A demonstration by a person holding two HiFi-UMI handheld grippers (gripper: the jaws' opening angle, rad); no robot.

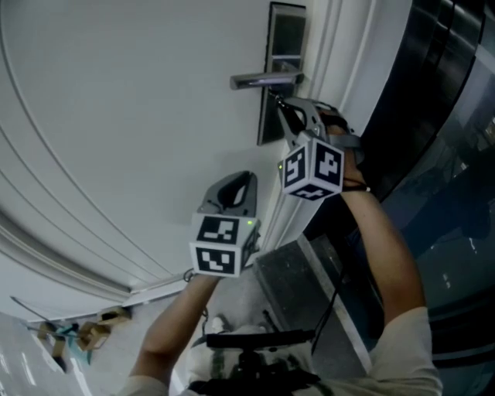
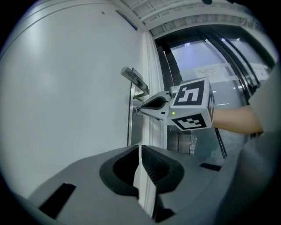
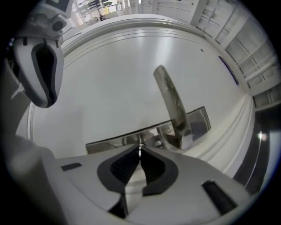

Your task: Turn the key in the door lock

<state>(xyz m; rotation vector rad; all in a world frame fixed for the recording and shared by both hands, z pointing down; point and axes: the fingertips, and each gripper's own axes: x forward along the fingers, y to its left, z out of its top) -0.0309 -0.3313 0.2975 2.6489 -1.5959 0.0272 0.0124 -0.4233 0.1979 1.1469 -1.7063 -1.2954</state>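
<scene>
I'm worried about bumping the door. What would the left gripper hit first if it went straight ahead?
The left gripper would probably meet the door first, beside the lock plate and just under the right gripper; depth is unclear.

indoor doorway in an office-type or commercial bldg, not a home. what shows it: plain flat white door (image 1: 139, 116) w/ a brushed-metal lever handle (image 1: 263, 79) on a long narrow steel lock plate (image 1: 288, 39), set in a white stepped door frame (image 1: 329, 46). just beside the frame stands a tall dark-framed glass wall (image 1: 441, 93). a white printed paper sheet (image 2: 210, 70) is on the glass, text too small to read. grey speckled hard floor (image 1: 290, 282) below. white ribbed ceiling panels (image 2: 153, 11) overhead. all plain, institutional finishes; no furniture in view.
</scene>
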